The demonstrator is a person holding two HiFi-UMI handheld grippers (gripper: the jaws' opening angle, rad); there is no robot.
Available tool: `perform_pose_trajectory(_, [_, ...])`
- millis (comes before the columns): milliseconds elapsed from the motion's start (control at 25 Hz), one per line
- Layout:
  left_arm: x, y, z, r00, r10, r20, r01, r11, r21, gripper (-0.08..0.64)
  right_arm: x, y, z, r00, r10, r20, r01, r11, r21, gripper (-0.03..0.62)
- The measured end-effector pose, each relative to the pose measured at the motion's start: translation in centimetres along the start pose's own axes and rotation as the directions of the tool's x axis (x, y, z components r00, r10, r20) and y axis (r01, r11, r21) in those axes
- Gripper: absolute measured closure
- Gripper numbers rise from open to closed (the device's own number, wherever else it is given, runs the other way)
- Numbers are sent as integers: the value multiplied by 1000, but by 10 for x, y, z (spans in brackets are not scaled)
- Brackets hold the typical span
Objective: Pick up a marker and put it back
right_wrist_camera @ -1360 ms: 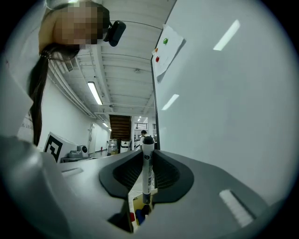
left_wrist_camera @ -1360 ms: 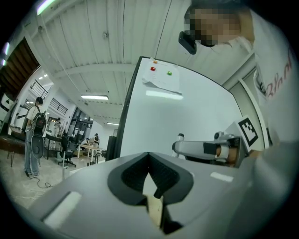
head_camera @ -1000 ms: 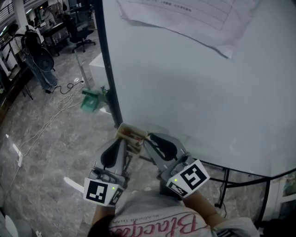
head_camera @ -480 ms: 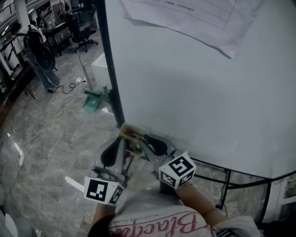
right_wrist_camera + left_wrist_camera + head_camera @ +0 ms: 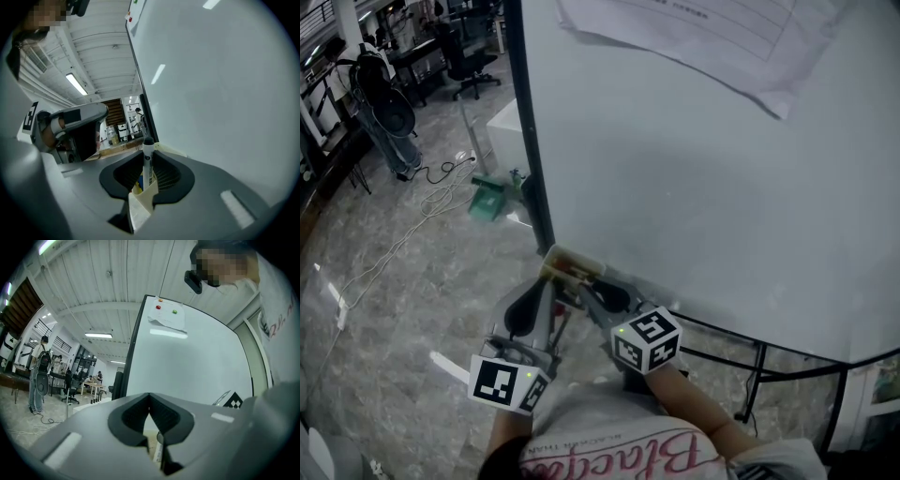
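**Two grippers at the holder, one marker in grasp**

One marker [image 5: 147,169] is standing upright in the holder [image 5: 140,204] at the lower left corner of the whiteboard [image 5: 703,187]. The right gripper [image 5: 148,158] is clamping its barrel, and the lower end is sitting inside the holder. The left gripper [image 5: 150,400] is waiting just beside, jaws pressed together and empty. Whether lifting or returning is in hand is not showing. Lifting is calling for a straight upward pull clear of the rim; returning, for a release.
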State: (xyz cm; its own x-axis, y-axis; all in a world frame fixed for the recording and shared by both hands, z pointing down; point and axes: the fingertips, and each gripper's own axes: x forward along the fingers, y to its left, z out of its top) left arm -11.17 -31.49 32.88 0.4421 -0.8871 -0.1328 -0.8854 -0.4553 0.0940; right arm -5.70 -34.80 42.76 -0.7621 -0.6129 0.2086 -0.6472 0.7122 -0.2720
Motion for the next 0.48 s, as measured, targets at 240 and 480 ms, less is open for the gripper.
perform_pose_trajectory(240, [1, 0, -3, 1000, -6, -3, 6, 1000, -5, 560, -2, -13, -3, 999, -41, -8, 41, 998, -38, 489])
perform_pose_trajectory(480, [4, 0, -2, 1000, -17, -1, 17, 1000, -9, 560, -10, -15, 8, 997, -72, 13, 73, 993, -91, 460])
